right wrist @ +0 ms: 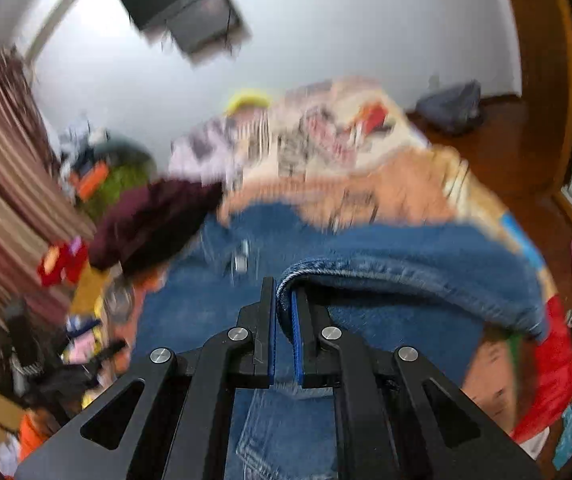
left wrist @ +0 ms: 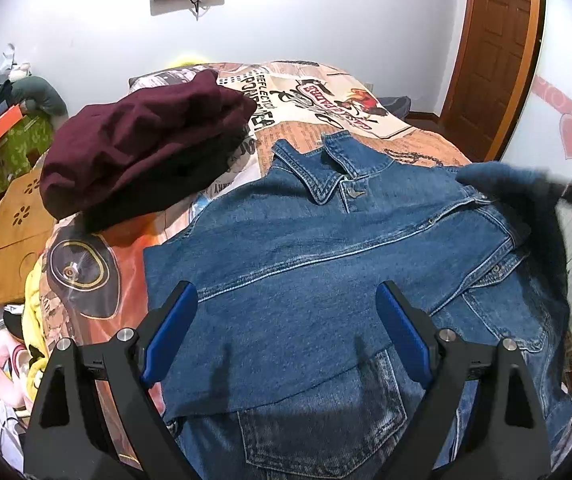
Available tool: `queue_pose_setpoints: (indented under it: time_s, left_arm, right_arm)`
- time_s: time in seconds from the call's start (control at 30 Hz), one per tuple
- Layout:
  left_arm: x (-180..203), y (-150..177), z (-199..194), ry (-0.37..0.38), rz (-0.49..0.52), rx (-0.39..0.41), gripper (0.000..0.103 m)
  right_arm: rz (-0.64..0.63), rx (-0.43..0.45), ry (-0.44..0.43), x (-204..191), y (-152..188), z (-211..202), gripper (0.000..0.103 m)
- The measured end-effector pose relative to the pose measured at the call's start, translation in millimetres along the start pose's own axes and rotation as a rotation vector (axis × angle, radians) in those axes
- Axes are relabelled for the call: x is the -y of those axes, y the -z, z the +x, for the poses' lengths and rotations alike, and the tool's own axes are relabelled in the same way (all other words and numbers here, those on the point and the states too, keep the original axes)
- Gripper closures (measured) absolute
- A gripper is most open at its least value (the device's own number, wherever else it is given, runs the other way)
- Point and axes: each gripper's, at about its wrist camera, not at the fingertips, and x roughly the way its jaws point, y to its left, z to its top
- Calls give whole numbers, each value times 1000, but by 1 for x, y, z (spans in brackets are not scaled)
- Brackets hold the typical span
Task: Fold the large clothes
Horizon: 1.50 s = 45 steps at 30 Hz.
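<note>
blue-padded fingers of the left gripper stand wide apart and hold nothing, hovering low over the denim jacket that lies spread on the patterned bedspread. the right gripper has its two blue pads drawn close together with a stitched denim edge, probably the jacket's sleeve or side panel, pinched between them; that view is smeared with motion blur, so exactly which part it is i cannot tell.

the jacket lies directly ahead of the left fingers, collar at the far end and the lower hem toward the camera, so its long axis runs away from the gripper toward the wall. in the left view the raised denim and a dark blurred shape sit at the jacket's right edge, well off to the right of the open fingers. a maroon garment sits bunched on the bed to the far left of the collar, just beside the jacket's left shoulder.

the fold in hand looks like the right side being carried across the long axis toward the middle. the right gripper is plainly the one engaged; the left, nearer the jacket's centre and left half, seems best placed to press or pin the body while the flap crosses over.
</note>
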Motion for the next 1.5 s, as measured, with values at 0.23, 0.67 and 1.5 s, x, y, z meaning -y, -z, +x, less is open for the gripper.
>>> queue_pose_setpoints:
  time_s: [0.23,0.67,1.5]
  left_arm:
    - [-3,4,5,-7,0,-21,12]
    - [5,1,16,-15,10,-40,12]
    - [8,-2,30,-28,12,-63,12]
  right_arm:
    - [-1,-122,57,8,26,19,93]
    - [206,108,92,57,6,-63,40]
    - [499,170,139,142,-5,-17,90]
